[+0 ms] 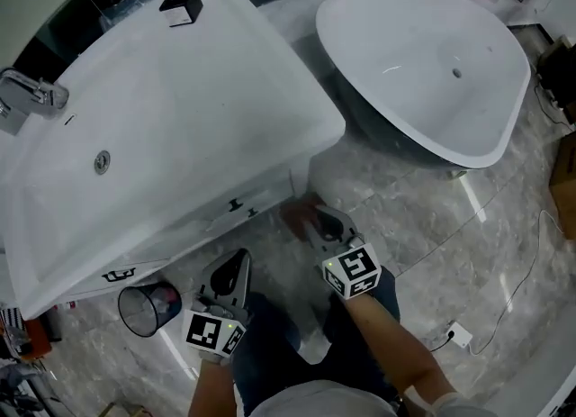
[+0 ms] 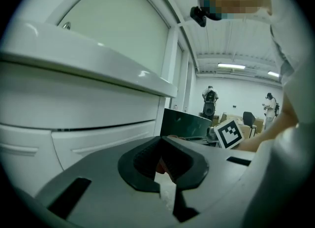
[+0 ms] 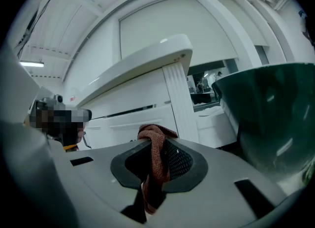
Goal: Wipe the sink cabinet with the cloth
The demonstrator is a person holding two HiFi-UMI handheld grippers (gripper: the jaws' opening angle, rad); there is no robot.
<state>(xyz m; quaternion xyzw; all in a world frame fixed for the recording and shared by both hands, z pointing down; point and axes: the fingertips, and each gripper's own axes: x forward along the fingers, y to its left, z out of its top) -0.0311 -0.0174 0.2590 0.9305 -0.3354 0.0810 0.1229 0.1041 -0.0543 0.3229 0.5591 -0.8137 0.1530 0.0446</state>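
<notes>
The white sink cabinet (image 1: 236, 204) stands under a wide white basin top (image 1: 180, 91). My right gripper (image 1: 321, 222) is low by the cabinet's right front corner, shut on a reddish-brown cloth (image 1: 297, 215). In the right gripper view the cloth (image 3: 156, 158) hangs bunched between the jaws of the right gripper (image 3: 155, 146), with the cabinet drawers (image 3: 142, 116) a short way ahead. My left gripper (image 1: 238, 264) is held lower, in front of the drawers, shut with nothing in it. The left gripper view has the left gripper (image 2: 162, 162) pointing along the cabinet front (image 2: 98, 138).
A white freestanding bathtub (image 1: 423, 64) with a dark outer side (image 3: 270, 109) stands close on the right. A mesh waste bin (image 1: 148, 307) sits on the floor at the left. A faucet (image 1: 31, 93) is on the basin. A cable and socket (image 1: 459, 334) lie on the marble floor.
</notes>
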